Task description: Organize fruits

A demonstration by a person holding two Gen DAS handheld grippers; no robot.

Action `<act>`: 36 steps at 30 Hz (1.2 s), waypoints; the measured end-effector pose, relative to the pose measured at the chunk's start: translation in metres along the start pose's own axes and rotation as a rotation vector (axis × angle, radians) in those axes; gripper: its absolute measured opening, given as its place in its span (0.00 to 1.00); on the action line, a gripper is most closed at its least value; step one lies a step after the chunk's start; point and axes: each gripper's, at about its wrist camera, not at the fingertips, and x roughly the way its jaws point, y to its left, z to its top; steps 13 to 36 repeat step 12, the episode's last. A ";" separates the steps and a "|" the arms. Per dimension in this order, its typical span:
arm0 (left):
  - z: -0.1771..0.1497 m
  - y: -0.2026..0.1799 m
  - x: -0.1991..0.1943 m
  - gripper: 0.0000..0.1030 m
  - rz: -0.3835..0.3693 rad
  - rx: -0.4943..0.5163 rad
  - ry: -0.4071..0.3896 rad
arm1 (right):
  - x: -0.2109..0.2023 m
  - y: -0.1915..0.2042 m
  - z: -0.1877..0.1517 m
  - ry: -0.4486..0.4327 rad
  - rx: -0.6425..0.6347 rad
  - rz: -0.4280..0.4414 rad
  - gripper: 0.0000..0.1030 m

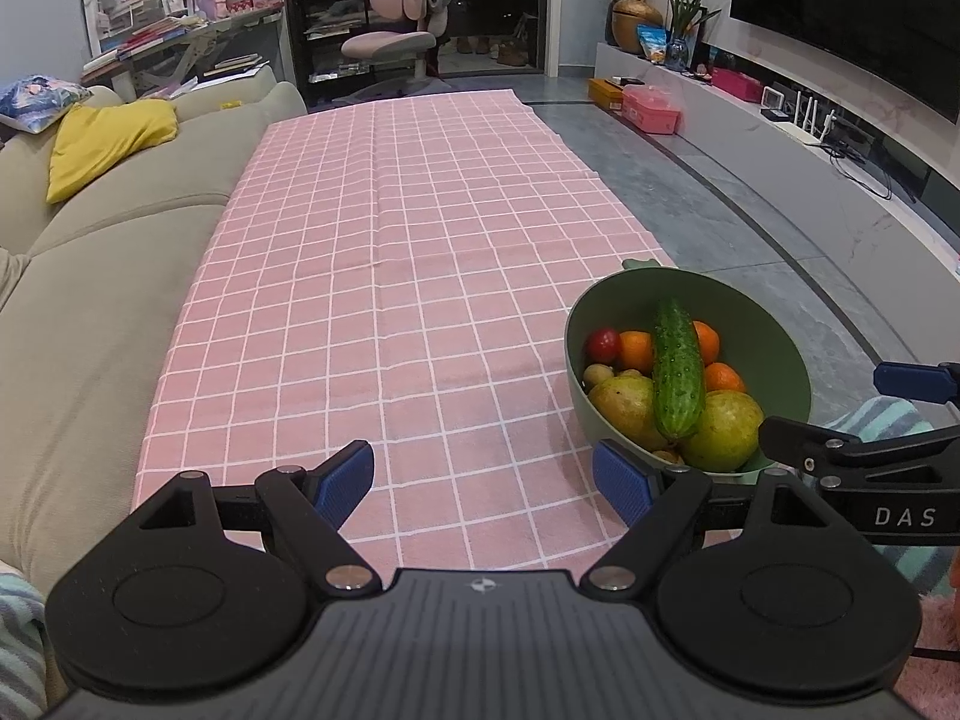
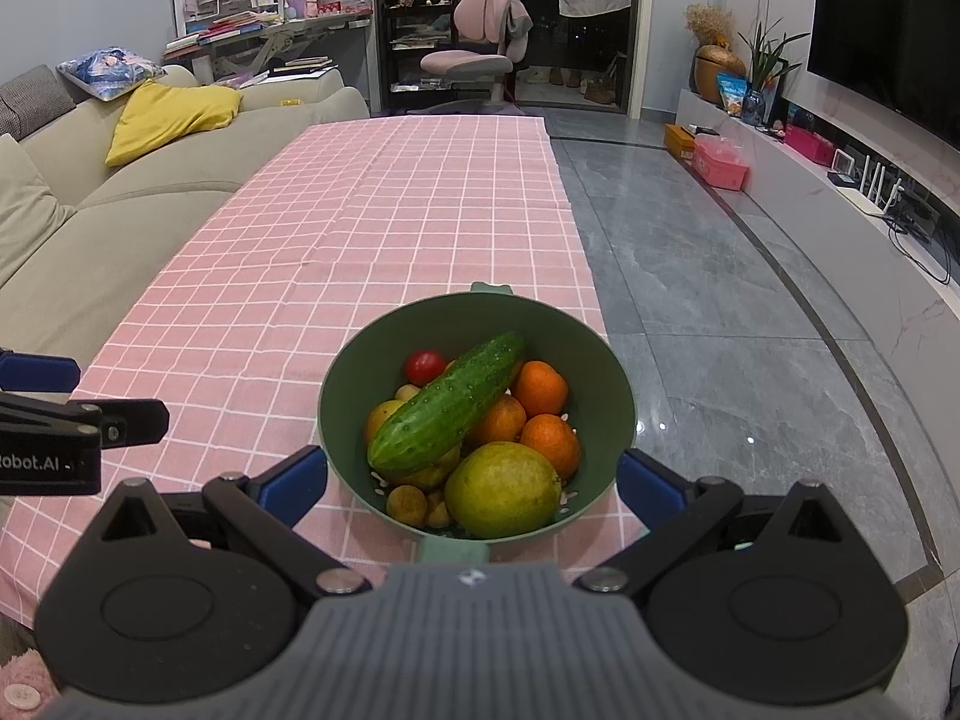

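Observation:
A green bowl (image 2: pixel 336 384) stands on the pink checked tablecloth (image 2: pixel 252 276) near its right front edge. It holds a cucumber (image 2: pixel 447 405) lying on top, oranges (image 2: pixel 540 387), a red tomato (image 2: pixel 425 366), yellow-green pears (image 2: pixel 501 489) and small brown fruits (image 2: pixel 407 504). My right gripper (image 2: pixel 474 483) is open, its fingers on either side of the bowl's near rim, empty. My left gripper (image 1: pixel 483 483) is open and empty over the cloth, left of the bowl (image 1: pixel 786 360). The cucumber (image 1: pixel 678 369) shows there too.
A beige sofa (image 1: pixel 90 276) with a yellow cushion (image 1: pixel 102 144) runs along the table's left side. Grey tiled floor (image 2: pixel 720 300) lies to the right, with a TV bench (image 2: pixel 840 198) and pink boxes. A pink chair (image 2: pixel 480 54) stands beyond the table's far end.

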 end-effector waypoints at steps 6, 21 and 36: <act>-0.001 0.000 0.000 0.94 0.010 0.002 -0.007 | 0.000 0.000 0.000 0.004 -0.003 0.000 0.96; -0.001 0.002 0.000 0.94 0.019 -0.006 -0.012 | 0.000 0.000 0.000 0.004 -0.003 0.000 0.96; -0.001 0.002 0.000 0.94 0.019 -0.006 -0.012 | 0.000 0.000 0.000 0.004 -0.003 0.000 0.96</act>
